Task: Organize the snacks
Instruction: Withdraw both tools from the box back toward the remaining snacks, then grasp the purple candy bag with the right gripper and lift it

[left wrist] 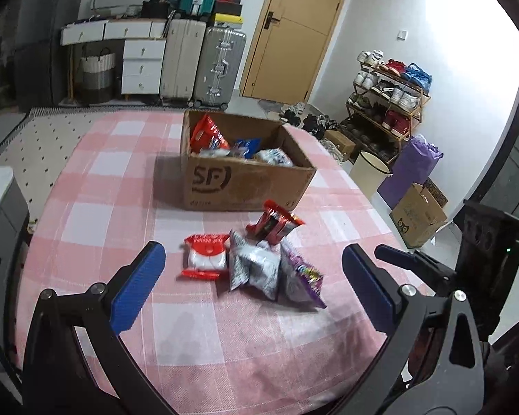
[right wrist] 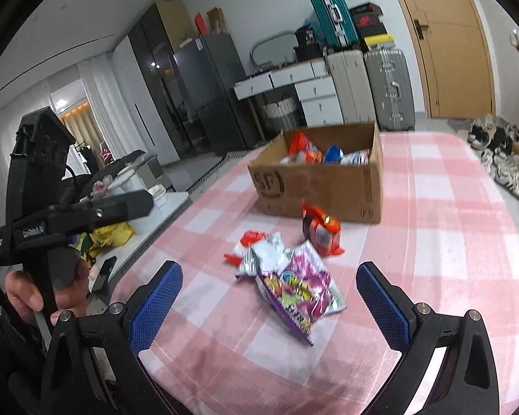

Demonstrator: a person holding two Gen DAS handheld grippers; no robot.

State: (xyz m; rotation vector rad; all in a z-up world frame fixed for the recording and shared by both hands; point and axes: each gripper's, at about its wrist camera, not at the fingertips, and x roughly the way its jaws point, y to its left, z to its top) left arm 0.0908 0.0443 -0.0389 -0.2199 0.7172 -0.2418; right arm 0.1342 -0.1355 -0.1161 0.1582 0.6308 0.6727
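- Left wrist view: the left gripper (left wrist: 252,276) is hovering above the pink checked cloth (left wrist: 97,221) with its jaws spread wide and nothing between them.
- The cardboard box (left wrist: 242,180) is sitting on the cloth beyond the gripper, and several snack packets are lying inside it, among them a red bag (left wrist: 207,135) leaning at its far left corner.
- Four loose snacks are lying in a cluster just in front of the box: a red and black packet (left wrist: 275,223) nearest the box, a red and white packet (left wrist: 204,257) to the left of the cluster, a silver packet (left wrist: 254,264) in the middle, and a purple packet (left wrist: 302,280) to the right, touching the silver one.
- The right gripper (left wrist: 411,259) is showing at the right edge, off to the right of the box; whether it is spread cannot be told here.
- Right wrist view: the right gripper (right wrist: 268,297) is hanging over the cloth with its jaws spread wide and empty.
- The purple packet (right wrist: 301,294) is lying between the fingertips, in front of the box (right wrist: 318,186), overlapping the silver packet (right wrist: 263,252).
- The red and black packet (right wrist: 321,230) is lying just in front of the box.
- A hand (right wrist: 45,294) is holding the left gripper's handle, well left of the box.
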